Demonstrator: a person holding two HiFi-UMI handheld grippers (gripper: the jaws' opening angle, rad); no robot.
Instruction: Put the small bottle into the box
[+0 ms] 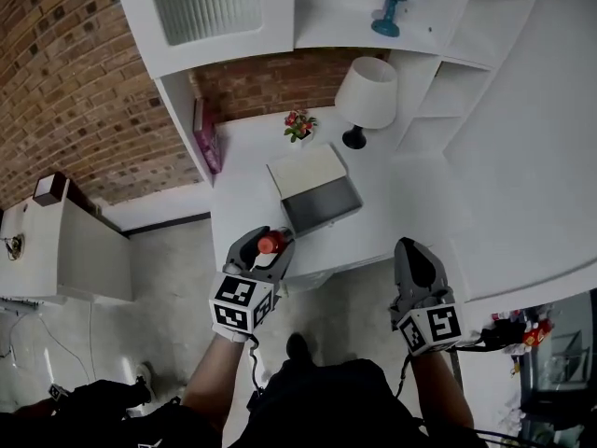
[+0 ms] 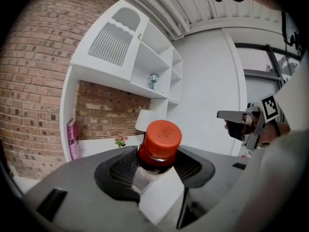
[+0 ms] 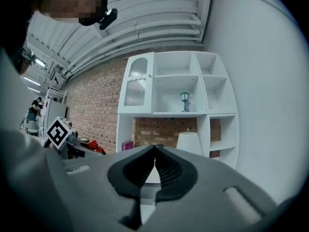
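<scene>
My left claw (image 1: 264, 247) is clamped on the small bottle (image 1: 271, 242), orange cap up, above the surface's (image 1: 244, 171) near edge, just short of the open box (image 1: 328, 209). My right claw (image 1: 417, 258) is closed and empty.

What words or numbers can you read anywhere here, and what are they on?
No text reads clearly.
Orange cap of the small clear bottle: raised marks, too blurred to read.
Spine of the upright pink book: print too small to read.
Cubes on the left gripper and right gripper: black-and-white square patterns, no words.
</scene>
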